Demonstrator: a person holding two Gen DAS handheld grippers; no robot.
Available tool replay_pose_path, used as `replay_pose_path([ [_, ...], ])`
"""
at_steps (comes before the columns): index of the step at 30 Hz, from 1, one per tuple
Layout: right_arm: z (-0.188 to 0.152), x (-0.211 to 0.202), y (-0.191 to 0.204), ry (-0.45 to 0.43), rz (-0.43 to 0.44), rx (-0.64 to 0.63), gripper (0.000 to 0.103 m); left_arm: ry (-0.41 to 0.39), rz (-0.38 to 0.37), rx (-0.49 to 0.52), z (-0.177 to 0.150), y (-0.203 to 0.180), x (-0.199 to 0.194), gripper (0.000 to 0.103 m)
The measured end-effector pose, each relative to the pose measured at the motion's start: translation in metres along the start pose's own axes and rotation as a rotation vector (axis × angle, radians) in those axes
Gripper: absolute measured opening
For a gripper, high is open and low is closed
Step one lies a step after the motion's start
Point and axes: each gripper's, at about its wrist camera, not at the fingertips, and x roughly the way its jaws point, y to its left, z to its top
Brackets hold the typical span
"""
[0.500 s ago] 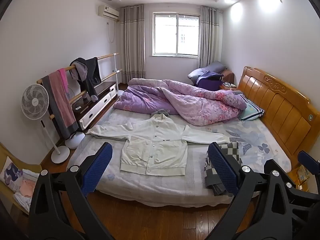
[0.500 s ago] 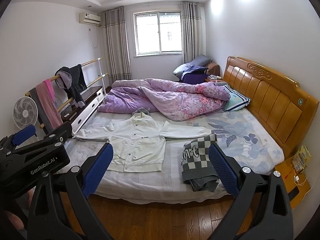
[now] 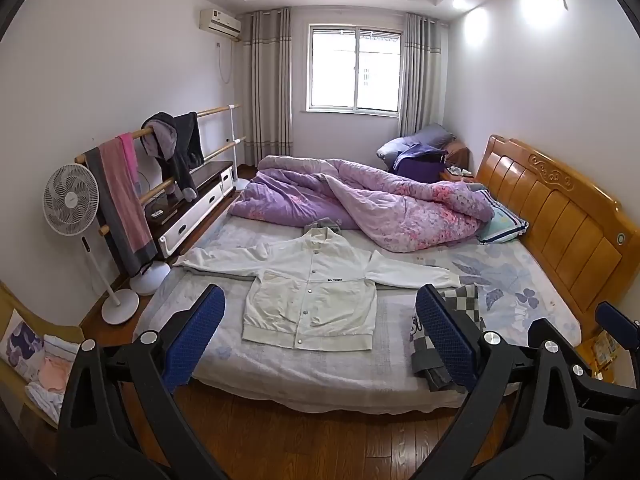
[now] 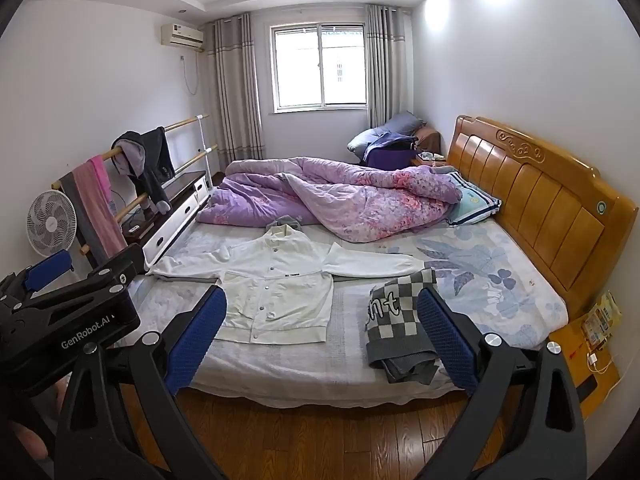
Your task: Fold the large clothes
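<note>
The white jacket (image 3: 310,292) lies sleeves-wide across the bed (image 3: 520,280), dead ahead of the spread, empty left gripper (image 3: 320,340), left of the equally spread right gripper (image 4: 320,340).

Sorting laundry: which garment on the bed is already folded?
The grey-and-white checkered knit garment, a compact stack near the edge; the white snap-button jacket lies spread flat.

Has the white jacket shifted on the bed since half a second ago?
No. The white jacket lies spread flat, collar toward the purple quilt, as before.
</note>
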Motion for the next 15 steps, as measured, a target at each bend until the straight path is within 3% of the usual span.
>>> replay_pose_path([
  [14,0.004,0.009,0.012,-0.005,-0.022,0.004,0.093,-0.008,-0.017,0.012,0.001,-0.003,0.001,0.097],
  [15,0.003,0.013,0.011,-0.004,-0.026,0.005,0.093,-0.009,-0.021,0.015,0.005,0.002,0.018,0.097],
])
